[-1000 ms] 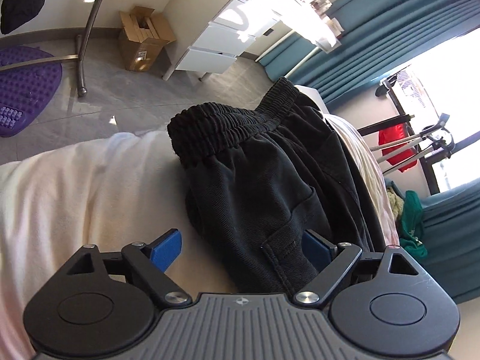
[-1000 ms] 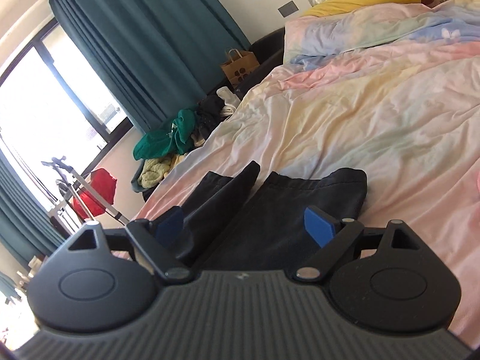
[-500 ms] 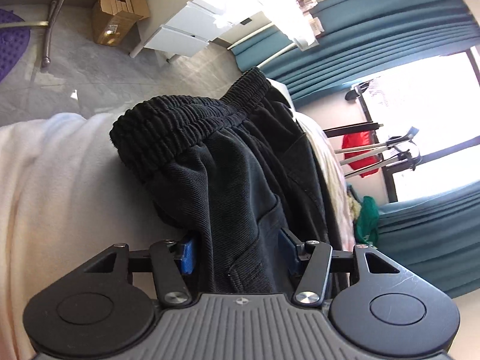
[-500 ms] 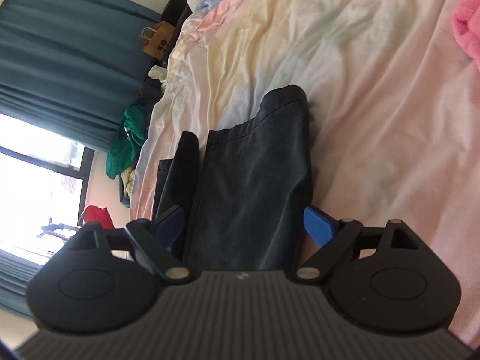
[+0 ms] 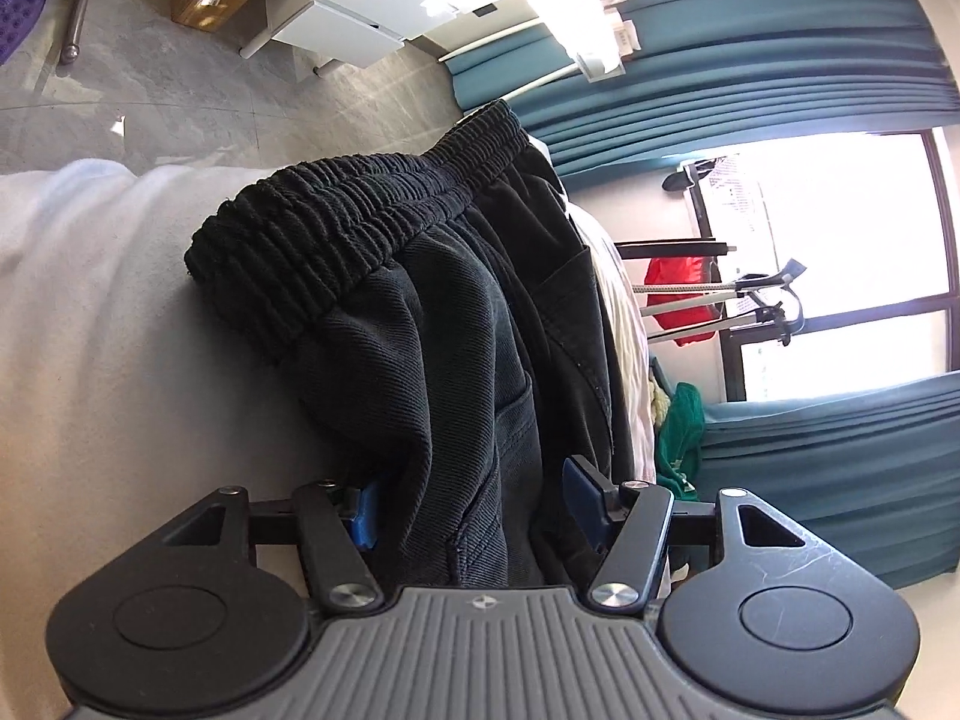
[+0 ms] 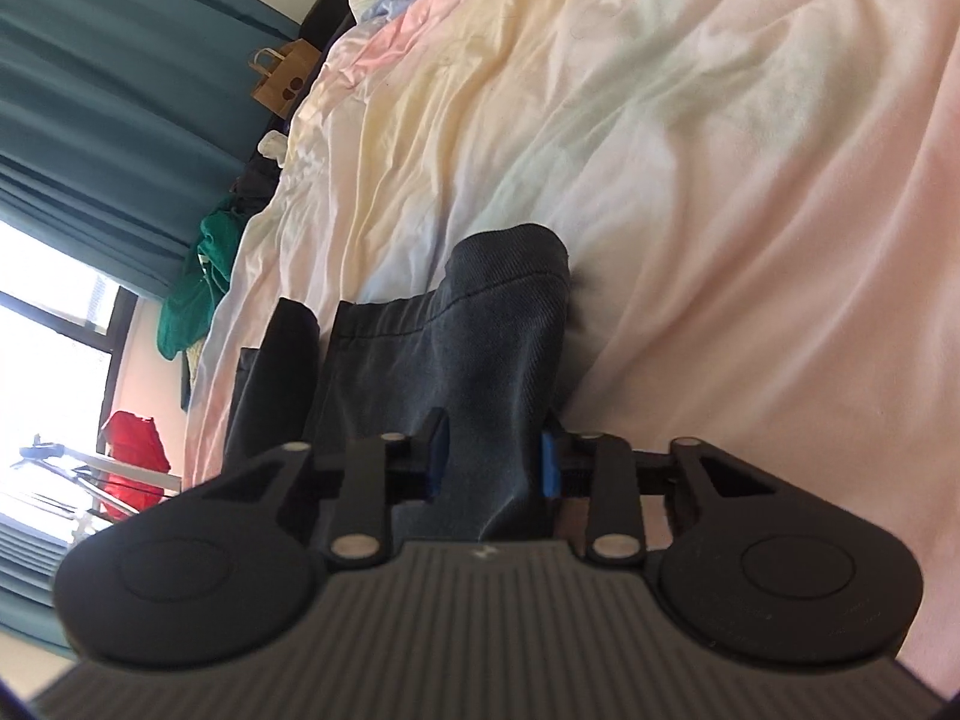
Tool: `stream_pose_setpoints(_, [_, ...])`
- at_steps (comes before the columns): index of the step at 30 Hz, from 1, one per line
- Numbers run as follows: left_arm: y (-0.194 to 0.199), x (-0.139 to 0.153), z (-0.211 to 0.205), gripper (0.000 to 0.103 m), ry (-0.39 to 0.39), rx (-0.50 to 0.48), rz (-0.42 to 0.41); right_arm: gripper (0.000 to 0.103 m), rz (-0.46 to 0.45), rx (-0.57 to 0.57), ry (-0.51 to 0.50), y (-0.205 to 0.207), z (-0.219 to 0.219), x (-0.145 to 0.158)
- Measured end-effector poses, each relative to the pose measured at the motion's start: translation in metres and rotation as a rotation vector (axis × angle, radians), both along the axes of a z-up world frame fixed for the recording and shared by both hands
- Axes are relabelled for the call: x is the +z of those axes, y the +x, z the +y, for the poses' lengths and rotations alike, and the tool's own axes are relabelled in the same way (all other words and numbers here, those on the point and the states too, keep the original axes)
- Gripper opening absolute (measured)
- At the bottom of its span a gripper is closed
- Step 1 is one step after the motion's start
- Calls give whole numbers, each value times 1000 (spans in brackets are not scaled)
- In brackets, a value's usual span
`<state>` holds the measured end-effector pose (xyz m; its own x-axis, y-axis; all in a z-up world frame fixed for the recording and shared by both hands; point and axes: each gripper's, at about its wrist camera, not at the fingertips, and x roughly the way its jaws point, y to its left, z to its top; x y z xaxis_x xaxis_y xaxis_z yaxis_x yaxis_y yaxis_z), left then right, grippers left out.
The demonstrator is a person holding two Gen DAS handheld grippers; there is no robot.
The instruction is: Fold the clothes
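Clearly soft, fairly thick twill, the black trousers (image 5: 432,324) lie on the pastel bedspread (image 6: 690,138) at frame centre. Left gripper (image 5: 474,507) pinches bunched cloth below the waistband (image 5: 360,210); right gripper (image 6: 492,465) clamps one leg. The hems would give firmer holds.

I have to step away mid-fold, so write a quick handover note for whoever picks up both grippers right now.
Left gripper: shut on the black pants, a bunch of cloth below the elastic waistband.
Right gripper: shut on the same pants at the leg end, near the hem.
The pants lie along the pastel bedspread, near the side facing the window.
Done: both ends gripped.
Left: probably lift and bring one end over the other, then smooth. No finished fold shows yet.
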<state>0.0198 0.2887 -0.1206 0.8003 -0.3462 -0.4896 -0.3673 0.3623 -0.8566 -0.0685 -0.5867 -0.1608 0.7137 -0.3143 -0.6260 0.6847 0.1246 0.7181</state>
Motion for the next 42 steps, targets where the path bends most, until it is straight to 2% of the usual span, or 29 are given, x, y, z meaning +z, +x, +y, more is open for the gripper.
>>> stream_pose_setpoints(4, [0, -2, -1, 55, 6, 4, 8, 5, -39, -7, -72, -6, 4, 11])
stream_pose_setpoints(7, [3, -8, -1, 52, 9, -5, 63, 5, -55, 5, -160, -6, 11, 27])
stream_pose_setpoints(10, [2, -15, 1, 52, -30, 16, 110, 5, -66, 17, -238, -7, 17, 42])
stream_pose_setpoints(11, [1, -17, 2, 53, -41, 24, 113, 5, -65, 21, -249, -8, 19, 44])
stream_pose_setpoints(13, [0, -19, 3, 63, -62, 39, 117, 5, -66, 27, -256, -11, 20, 47])
stream_pose_setpoints(16, [7, -23, 2, 63, -90, 33, 108, 5, -62, 26, -238, -17, 21, 46])
stream_pose_setpoints(18, [13, -24, -2, 59, -77, 27, 105, 5, -57, 23, -228, -19, 21, 45])
stream_pose_setpoints(19, [16, -23, -4, 52, -71, 20, 100, 5, -54, 25, -231, -18, 21, 45])
stream_pose_setpoints(21, [19, -18, -7, 49, -45, 2, 68, 5, -42, 28, -244, -17, 22, 46])
stream_pose_setpoints(23, [21, -13, -9, 34, -7, -9, 39, 5, -28, 31, -258, -15, 23, 46])
stream_pose_setpoints(24, [21, -11, -9, 20, 5, -10, 32, 5, -21, 32, -265, -14, 23, 46])
stream_pose_setpoints(27, [20, -11, -7, 11, -3, 2, 26, 5, -12, 32, -279, -13, 25, 47])
stream_pose_setpoints(30, [16, -5, -6, 8, 4, 31, -4, 5, -20, 16, -280, -16, 26, 49])
stream_pose_setpoints(34, [-4, 14, -3, 7, 15, 112, -121, 5, -65, -3, -292, -24, 28, 56])
stream_pose_setpoints(39, [-48, 28, 9, 7, -84, 217, -240, 5, -105, -35, -302, -42, 33, 68])
stream_pose_setpoints(42, [-59, 44, 12, 7, -37, 205, -260, 5, -115, -38, -313, -49, 35, 76])
